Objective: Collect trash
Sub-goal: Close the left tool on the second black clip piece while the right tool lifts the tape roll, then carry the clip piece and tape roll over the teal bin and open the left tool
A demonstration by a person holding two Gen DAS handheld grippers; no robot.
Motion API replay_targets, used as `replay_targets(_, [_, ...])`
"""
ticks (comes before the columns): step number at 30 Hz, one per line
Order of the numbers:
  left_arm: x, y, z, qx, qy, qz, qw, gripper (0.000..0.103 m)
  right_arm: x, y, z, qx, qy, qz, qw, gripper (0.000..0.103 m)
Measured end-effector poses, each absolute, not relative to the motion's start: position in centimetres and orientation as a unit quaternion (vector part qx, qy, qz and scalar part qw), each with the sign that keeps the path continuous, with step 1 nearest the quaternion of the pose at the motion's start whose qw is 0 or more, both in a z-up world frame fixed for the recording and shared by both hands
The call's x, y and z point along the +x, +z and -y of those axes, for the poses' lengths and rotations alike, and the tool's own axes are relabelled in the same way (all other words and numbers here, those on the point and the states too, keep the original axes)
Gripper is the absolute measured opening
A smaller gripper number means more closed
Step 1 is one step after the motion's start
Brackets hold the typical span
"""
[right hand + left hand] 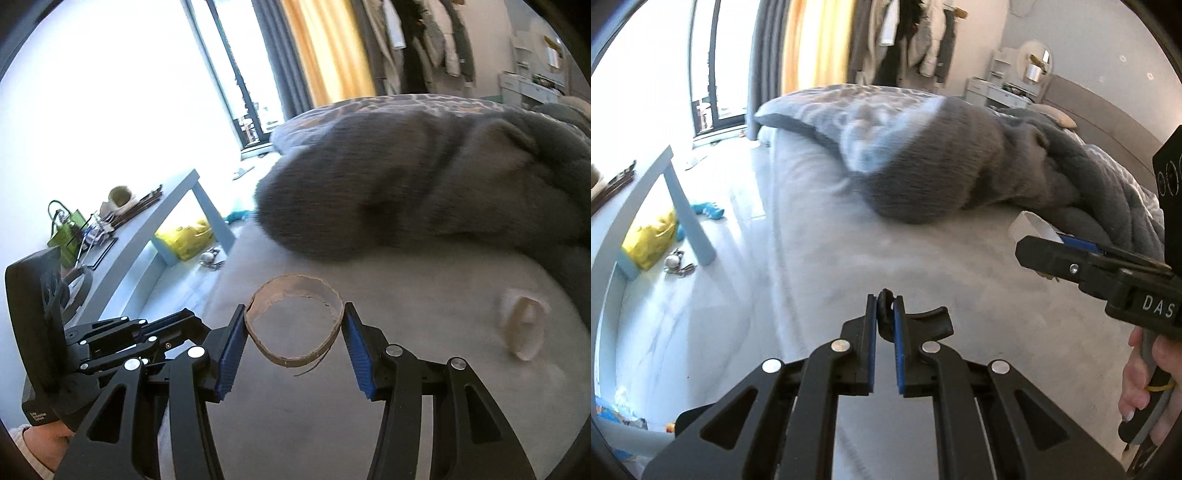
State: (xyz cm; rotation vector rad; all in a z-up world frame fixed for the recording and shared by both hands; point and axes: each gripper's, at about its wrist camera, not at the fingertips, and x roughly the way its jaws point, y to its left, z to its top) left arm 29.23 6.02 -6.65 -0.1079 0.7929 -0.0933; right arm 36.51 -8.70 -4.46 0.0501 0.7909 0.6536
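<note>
My left gripper (885,308) is shut on a small black curved piece (916,319) and holds it above the grey bed sheet (849,240). My right gripper (294,325) has its jaws against both sides of a brown cardboard ring (295,321), held just above the sheet. In the left wrist view the right gripper (1049,243) is at the right, with a white cardboard piece (1030,225) at its tip. A crumpled whitish scrap (524,328) lies on the sheet to the right of the ring.
A grey fluffy blanket (942,166) is heaped across the bed behind both grippers. A pale blue low table (147,221) stands at the left with clutter on it. A yellow bag (650,240) and small items lie on the floor beneath it.
</note>
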Motion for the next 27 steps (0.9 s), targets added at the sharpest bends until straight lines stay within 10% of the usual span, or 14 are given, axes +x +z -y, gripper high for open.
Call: replay_targets(27, [22.4,-13.8,-21.1,-0.101,0.041,-0.48,0.87,0.01,31.6,-5.9,-9.1,-0.043,0.408,-0.394,0.822,0.052])
